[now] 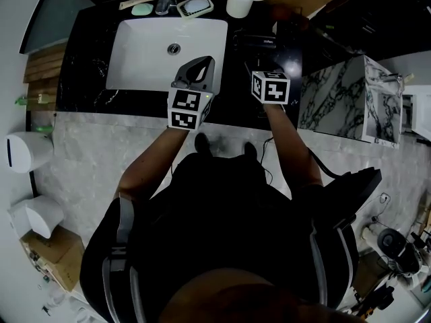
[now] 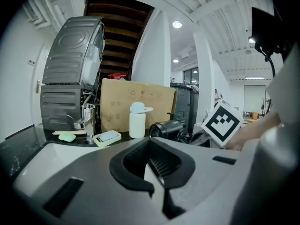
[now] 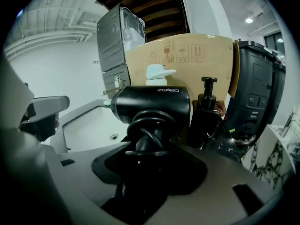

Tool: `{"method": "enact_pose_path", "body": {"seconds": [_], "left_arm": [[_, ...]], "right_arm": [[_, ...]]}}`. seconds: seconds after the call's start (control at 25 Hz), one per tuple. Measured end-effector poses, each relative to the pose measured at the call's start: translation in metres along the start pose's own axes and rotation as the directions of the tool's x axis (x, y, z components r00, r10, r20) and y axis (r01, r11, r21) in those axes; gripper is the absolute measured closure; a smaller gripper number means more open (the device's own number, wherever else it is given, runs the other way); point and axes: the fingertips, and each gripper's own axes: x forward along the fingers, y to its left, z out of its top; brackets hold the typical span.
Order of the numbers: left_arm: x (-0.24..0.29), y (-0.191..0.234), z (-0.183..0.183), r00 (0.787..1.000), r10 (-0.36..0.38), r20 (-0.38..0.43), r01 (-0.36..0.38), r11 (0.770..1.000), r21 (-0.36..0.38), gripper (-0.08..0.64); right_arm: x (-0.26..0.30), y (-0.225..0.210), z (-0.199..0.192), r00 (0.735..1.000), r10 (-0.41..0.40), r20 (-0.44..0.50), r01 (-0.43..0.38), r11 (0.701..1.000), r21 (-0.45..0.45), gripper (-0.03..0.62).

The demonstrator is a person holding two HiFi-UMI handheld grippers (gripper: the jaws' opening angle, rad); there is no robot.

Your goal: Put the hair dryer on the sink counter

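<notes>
Overhead, hair dryer is over tabletop, right of sink, barrel crosswise, handle toward right gripper.

Left gripper view: left gripper fingers together, empty, farther off.

Right gripper view: fingers grip cord-wrapped handle, wide apart.

The hair dryer carries a brand name in small pale capitals along the side of its black barrel; in the right gripper view it reads roughly as "ZEABO". In the head view the same print is only a white smear, too small to read.

The cardboard box behind it bears a row of printed handling signs: a fragile-glass mark, an umbrella and a pair of upward arrows. No words on it can be made out.

The left cube and the right cube show black-and-white square code markers, without letters or numbers.
</notes>
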Motion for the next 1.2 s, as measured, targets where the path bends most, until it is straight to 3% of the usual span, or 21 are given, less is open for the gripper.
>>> {"method": "enact_pose_path", "body": {"seconds": [1.0,1.2], "left_arm": [[0.002,0.016,-0.005,0.998,-0.069,-0.006,0.069,0.997,-0.029,0.558],[0.001,0.014,-0.009,0.996,-0.088,-0.012,0.088,0.996,-0.033,0.558]], "right_arm": [[0.033,-0.016,-0.017,0.980,-0.046,-0.192,0.062,0.995,0.077,0.356],[0.036,-0.016,-0.018,0.972,-0.050,-0.231,0.060,0.997,0.037,0.354]]}}
